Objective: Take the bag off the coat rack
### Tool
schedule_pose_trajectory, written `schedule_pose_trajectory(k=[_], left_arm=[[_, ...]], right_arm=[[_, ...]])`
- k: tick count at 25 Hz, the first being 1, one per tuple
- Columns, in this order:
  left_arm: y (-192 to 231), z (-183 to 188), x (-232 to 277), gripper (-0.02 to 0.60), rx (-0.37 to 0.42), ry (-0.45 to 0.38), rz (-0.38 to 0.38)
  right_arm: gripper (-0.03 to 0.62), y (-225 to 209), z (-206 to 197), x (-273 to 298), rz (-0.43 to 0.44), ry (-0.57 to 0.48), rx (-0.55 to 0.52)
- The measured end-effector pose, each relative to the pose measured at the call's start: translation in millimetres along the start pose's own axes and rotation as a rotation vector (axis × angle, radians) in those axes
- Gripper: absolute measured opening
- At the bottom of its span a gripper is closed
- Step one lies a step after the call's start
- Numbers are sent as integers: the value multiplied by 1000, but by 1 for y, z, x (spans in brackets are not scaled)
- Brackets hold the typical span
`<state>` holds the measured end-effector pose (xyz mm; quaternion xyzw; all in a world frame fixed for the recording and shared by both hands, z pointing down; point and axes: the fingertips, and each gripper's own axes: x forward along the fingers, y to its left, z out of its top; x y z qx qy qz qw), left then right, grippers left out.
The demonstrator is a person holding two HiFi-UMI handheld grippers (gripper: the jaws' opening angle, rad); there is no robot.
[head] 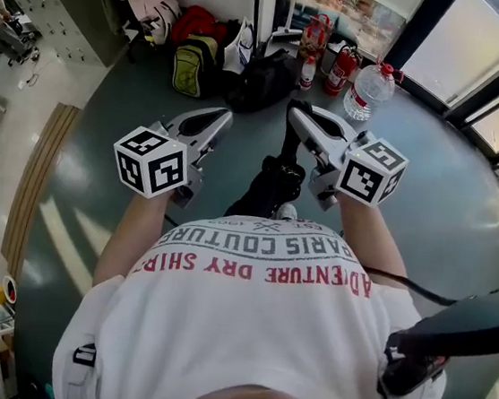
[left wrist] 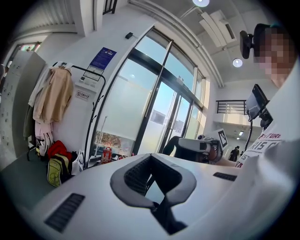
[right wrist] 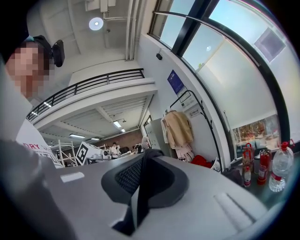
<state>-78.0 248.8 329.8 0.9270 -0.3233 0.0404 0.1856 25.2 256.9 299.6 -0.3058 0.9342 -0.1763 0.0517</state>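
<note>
**Black bag held by its strap, well away from the coat rack**

The black bag is seen hanging over the floor, just in front of the person. Its strap is pinched between the jaws of the right hand-held gripper, and they are closed tight on it. The bag is hung just below that gripper's tip. The left hand-held gripper is held near the bag, on its other side, and the bag is not touched by it. Its jaws are set a little apart and nothing is held in them. The coat rack is seen by the wall, well apart from the bag, with a tan coat hung on it. Other bags are piled on the floor near it. A water bottle is stood by the window.
</note>
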Motion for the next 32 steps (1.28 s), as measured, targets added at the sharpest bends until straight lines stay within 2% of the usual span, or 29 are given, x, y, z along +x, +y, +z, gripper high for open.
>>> schedule_pose_trajectory(k=[7, 13, 21, 32], left_arm=[[8, -5, 14, 2, 4, 10, -20], [0, -11, 4, 2, -4, 9, -28], [6, -14, 12, 2, -5, 15, -31], [-6, -11, 13, 2, -9, 25, -43]], right_arm=[[11, -19, -7, 5, -31, 5, -10], [11, -15, -13, -1, -64, 5, 1], [11, -30, -18, 7, -71, 23, 3], [10, -16, -19, 0, -68, 35, -5]])
